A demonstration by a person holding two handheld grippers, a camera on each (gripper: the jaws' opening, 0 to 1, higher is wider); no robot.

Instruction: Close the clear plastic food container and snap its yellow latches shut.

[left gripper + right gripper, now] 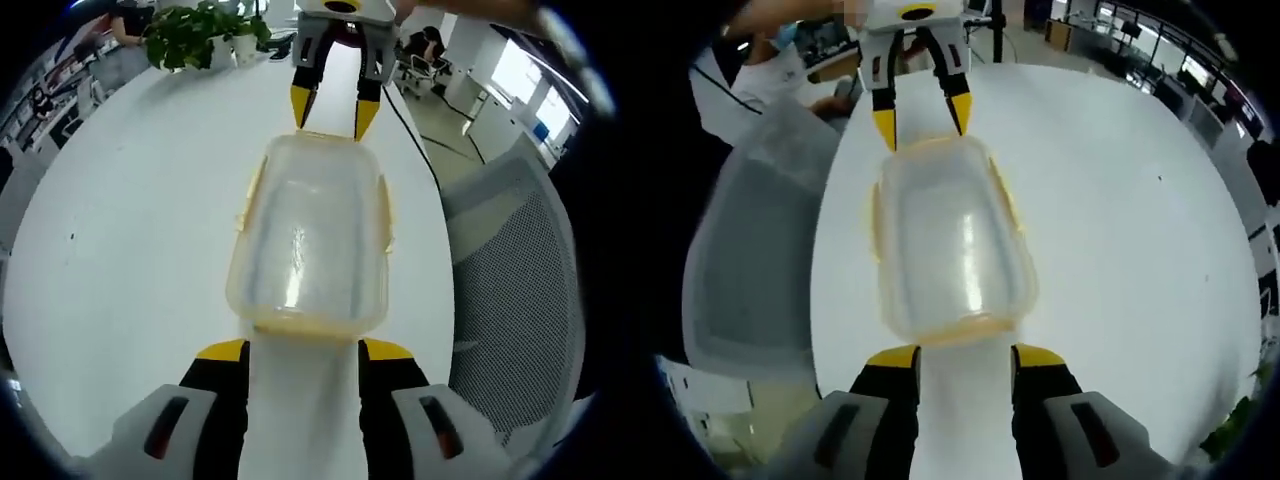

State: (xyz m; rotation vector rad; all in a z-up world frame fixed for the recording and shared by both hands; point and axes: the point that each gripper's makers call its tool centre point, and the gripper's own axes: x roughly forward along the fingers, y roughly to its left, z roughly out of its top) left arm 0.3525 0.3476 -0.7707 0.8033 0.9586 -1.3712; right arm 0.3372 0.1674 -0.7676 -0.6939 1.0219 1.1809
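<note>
No text, label, brand, number or sign can be read in either view. The clear container bears no print that shows, and the white desk carries no markings. The yellow-tipped jaws show no lettering. Things in the room behind are too small and blurred to make out any writing.

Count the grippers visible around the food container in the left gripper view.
2. The left gripper rises from the bottom edge, at the food container's near end; the right gripper faces it from the far end, jaws open.
</note>
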